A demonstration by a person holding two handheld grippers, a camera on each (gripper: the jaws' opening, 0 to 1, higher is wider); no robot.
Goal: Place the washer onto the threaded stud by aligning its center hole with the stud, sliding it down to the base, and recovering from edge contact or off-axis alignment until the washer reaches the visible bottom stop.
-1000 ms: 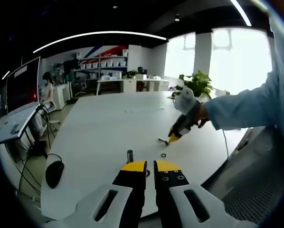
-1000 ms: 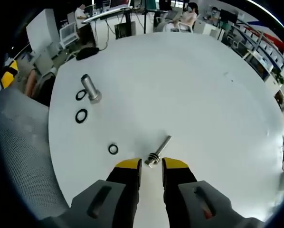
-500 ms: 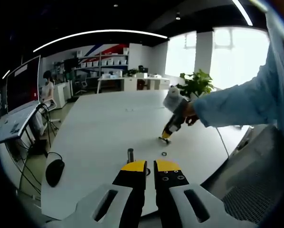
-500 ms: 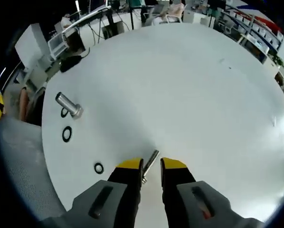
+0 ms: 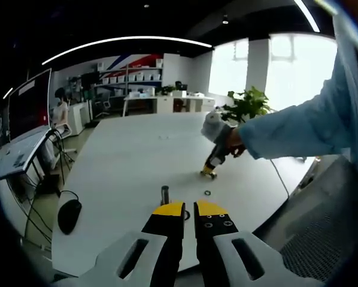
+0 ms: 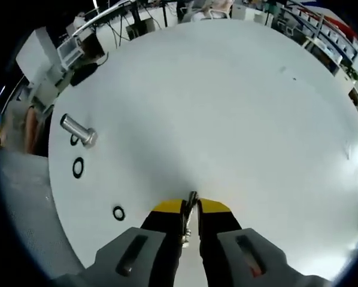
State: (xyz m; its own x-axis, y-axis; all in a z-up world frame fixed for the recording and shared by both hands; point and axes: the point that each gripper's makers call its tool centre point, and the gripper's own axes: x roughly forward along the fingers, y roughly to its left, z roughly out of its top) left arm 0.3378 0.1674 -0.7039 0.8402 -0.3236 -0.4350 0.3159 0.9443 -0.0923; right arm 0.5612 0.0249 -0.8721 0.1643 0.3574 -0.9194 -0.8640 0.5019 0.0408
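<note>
A white table (image 6: 251, 107) carries three black washers (image 6: 78, 167) (well spread) beside an upright stud (image 6: 78, 130).

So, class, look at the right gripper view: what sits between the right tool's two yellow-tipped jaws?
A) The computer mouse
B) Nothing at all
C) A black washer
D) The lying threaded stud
D: the right tool has its jaws closed around the thin metal threaded stud, while the black washers lie apart on the white table.
</note>
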